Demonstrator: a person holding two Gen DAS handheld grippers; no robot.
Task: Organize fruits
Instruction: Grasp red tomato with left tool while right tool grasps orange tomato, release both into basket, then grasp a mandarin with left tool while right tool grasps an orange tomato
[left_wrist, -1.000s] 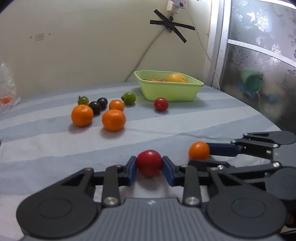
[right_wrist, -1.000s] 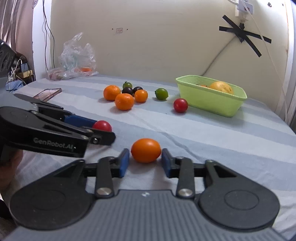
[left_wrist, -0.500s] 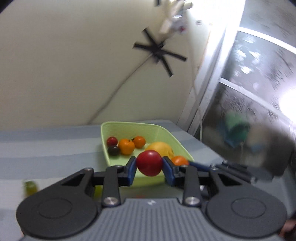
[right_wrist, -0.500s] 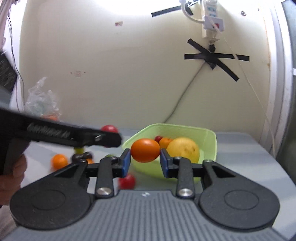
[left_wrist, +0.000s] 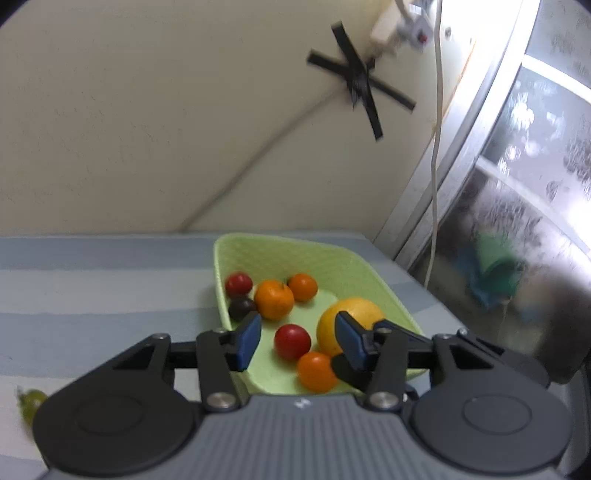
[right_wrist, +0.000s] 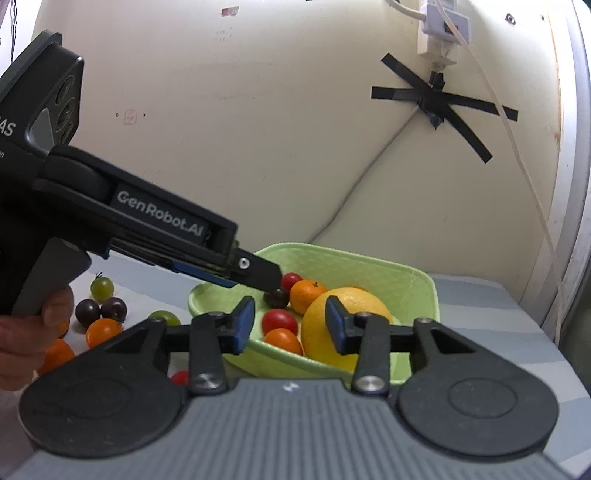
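Bowl: pale green bowl (left_wrist: 373, 273) on the striped cloth (left_wrist: 92, 295), close to the wall; everything below is placed against it.
Left gripper: left gripper (left_wrist: 297, 338) hangs over the bowl's near rim, jaws parted and just now opening, blue pads clear of any fruit.
Red tomato: red tomato (left_wrist: 292, 342) lies on the bowl floor, seen between the left pads but free of them.
Right gripper: right gripper (right_wrist: 290, 325) hovers at the bowl's near edge, jaws likewise apart and just now opening, nothing pinched.
Orange tomato: small orange tomato (left_wrist: 317, 371) sits in the bowl just in front of the red one, beside the big yellow citrus (left_wrist: 349, 319).
Other fruit in the bowl: a mandarin (left_wrist: 274, 299), a second small orange one (left_wrist: 302, 287), another red tomato (left_wrist: 238, 283) and a dark tomato (left_wrist: 241, 308), bunched at the bowl's left wall.
Fruit outside the bowl: to its left on the cloth, green tomato (right_wrist: 102, 288), two dark tomatoes (right_wrist: 100, 311) and an orange tomato (right_wrist: 103, 331); a red one (right_wrist: 180, 377) seems to lie below the near rim, mostly hidden.
Hand: person's hand (right_wrist: 26, 347) grips the left tool's handle, left of the bowl.
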